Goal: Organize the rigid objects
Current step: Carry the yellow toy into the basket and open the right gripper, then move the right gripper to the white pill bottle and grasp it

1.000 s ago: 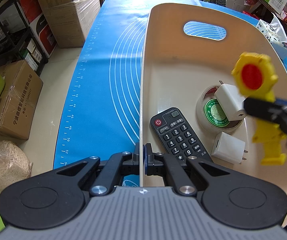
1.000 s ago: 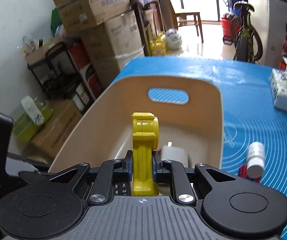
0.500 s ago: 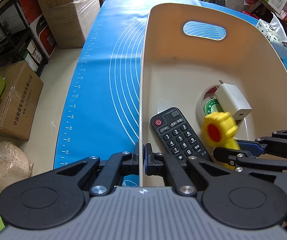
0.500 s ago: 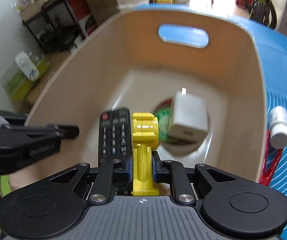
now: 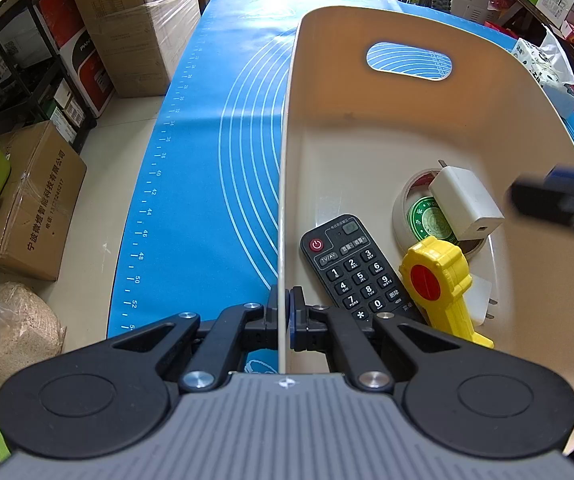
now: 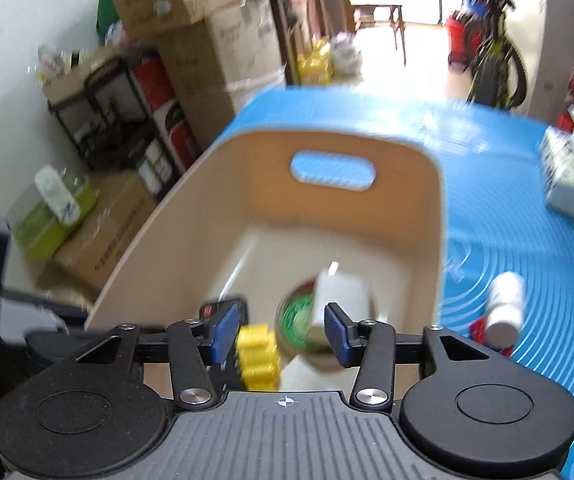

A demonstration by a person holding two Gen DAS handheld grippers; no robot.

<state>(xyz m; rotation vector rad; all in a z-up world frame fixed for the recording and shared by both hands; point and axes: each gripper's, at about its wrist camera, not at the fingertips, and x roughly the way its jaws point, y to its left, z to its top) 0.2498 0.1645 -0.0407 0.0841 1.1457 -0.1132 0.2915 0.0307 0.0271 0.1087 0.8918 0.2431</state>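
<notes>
A beige bin (image 5: 367, 128) with a handle slot stands on the blue mat. My left gripper (image 5: 285, 312) is shut on its left wall. Inside lie a black remote (image 5: 351, 264), a tape roll (image 5: 423, 216), a white charger (image 5: 465, 204) on the roll, a second charger (image 5: 481, 296), and a yellow toy tool (image 5: 439, 284) with a red disc. My right gripper (image 6: 281, 332) is open and empty above the bin, with the yellow tool (image 6: 257, 354) below it. One of its fingers (image 5: 559, 200) shows blurred at the right of the left wrist view.
A white bottle (image 6: 505, 306) and a red item (image 6: 477, 328) lie on the mat (image 6: 527, 240) right of the bin. A tissue pack (image 6: 571, 184) sits farther right. Cardboard boxes (image 5: 31, 200) and a rack stand on the floor at left.
My right gripper lowered the yellow tool into the bin, opened and let it go, then rose. The tool now lies beside the remote. My left gripper stayed shut on the bin wall.
</notes>
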